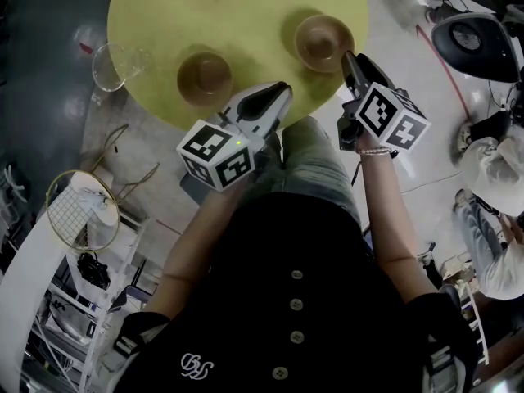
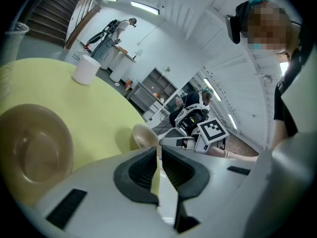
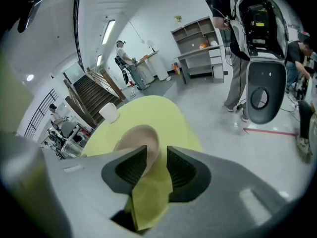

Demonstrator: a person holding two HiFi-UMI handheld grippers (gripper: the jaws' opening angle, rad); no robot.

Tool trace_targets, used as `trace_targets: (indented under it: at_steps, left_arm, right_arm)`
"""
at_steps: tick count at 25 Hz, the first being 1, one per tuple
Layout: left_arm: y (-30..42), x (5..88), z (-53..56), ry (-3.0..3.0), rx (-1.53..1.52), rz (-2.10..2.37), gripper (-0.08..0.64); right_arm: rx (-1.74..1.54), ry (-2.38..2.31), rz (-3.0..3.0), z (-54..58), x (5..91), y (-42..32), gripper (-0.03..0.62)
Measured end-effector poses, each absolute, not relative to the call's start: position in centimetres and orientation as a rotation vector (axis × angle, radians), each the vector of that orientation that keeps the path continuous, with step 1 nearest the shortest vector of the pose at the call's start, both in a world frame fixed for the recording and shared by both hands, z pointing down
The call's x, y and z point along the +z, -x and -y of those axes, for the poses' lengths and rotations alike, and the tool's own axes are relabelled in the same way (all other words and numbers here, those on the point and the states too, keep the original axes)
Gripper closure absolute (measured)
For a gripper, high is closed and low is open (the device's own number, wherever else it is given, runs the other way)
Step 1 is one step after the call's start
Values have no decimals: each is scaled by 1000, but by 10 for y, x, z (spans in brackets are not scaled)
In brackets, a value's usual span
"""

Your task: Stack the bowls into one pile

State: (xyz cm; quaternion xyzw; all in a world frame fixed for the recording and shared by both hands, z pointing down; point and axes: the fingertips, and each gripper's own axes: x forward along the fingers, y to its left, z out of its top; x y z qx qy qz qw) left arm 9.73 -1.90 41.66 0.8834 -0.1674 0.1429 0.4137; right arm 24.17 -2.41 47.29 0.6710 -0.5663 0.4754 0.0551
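On yellow-green table (image 1: 164, 6): two brown bowls, unstacked, well apart
Left bowl (image 1: 205, 79) sits near the table's front edge, right bowl (image 1: 324, 42) further back toward the right rim, both upright and empty. Right gripper (image 1: 350, 58) points down at right bowl's near rim, jaws apart, rim edge showing in the gap, pads not pressing on it. Left gripper (image 1: 281, 92) hovers just right of left bowl, jaws only a thin slit apart, nothing in it. Clear jug (image 1: 110, 65) at table's left edge
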Motion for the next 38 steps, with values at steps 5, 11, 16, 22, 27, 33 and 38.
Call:
trace_targets:
  at_steps: [5,11,16,22,27,33,38]
  left_arm:
    - [-103,420,18,-2205,370,428,520]
    - [-100,424,23,-2193,357,464,520]
    - [-102,426,26,-2178,338,486,520]
    - [-100,426,27,-2170,315,512,520]
    - [-91,423,29,-2170,297,516,520]
    - [-85,422,28,-2172,281,537,520]
    - [-78,414,29,-2193,250,564,520]
  right_arm:
    - [1475,-2019,1727,29,480,-244,472]
    - [1512,-2006,1741,36,486,-239,514]
    - [1516,-1973,1735,38,489,-238,529]
    - [1498,-1963,1729,41,492,-238,552]
    - [1490,-1975,1723,41,491,-233,571]
    - [1477,-1976,1725,39,489,-232,571]
    - [1460,-1963,1768,40,481,-221,571]
